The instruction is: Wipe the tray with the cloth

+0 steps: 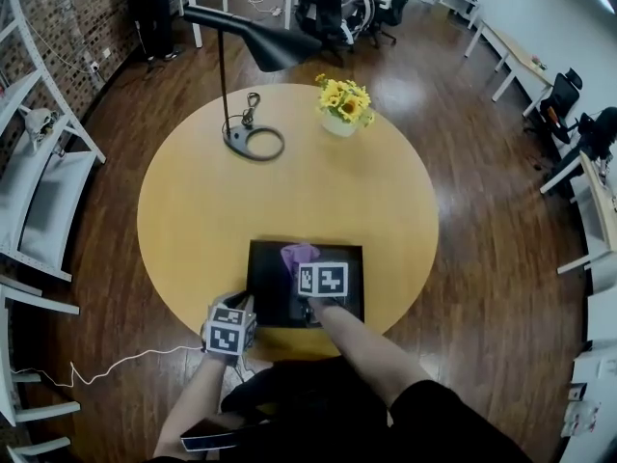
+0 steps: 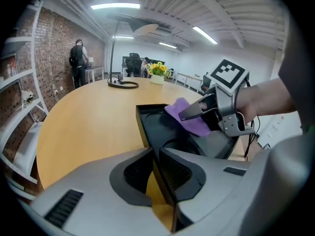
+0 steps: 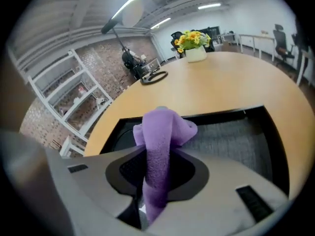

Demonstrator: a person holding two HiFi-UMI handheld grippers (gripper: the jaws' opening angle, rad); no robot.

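A black tray (image 1: 260,287) lies at the near edge of the round wooden table (image 1: 193,210). My left gripper (image 1: 241,309) is at the tray's near left corner. In the left gripper view the left gripper (image 2: 156,154) is shut on the thin black rim of the tray (image 2: 147,127). My right gripper (image 1: 307,264) hangs over the tray's far middle, shut on a purple cloth (image 1: 297,254). In the right gripper view the cloth (image 3: 160,141) runs up between the jaws of the right gripper (image 3: 158,156) and bunches over the ribbed floor of the tray (image 3: 231,136). The cloth (image 2: 189,118) touches the tray floor.
A black desk lamp (image 1: 253,44) and its ring base (image 1: 254,143) stand on the table's far side. Beside them is a pot of yellow flowers (image 1: 342,104). White shelves (image 1: 39,191) line the left wall. A white cable (image 1: 116,365) lies on the floor.
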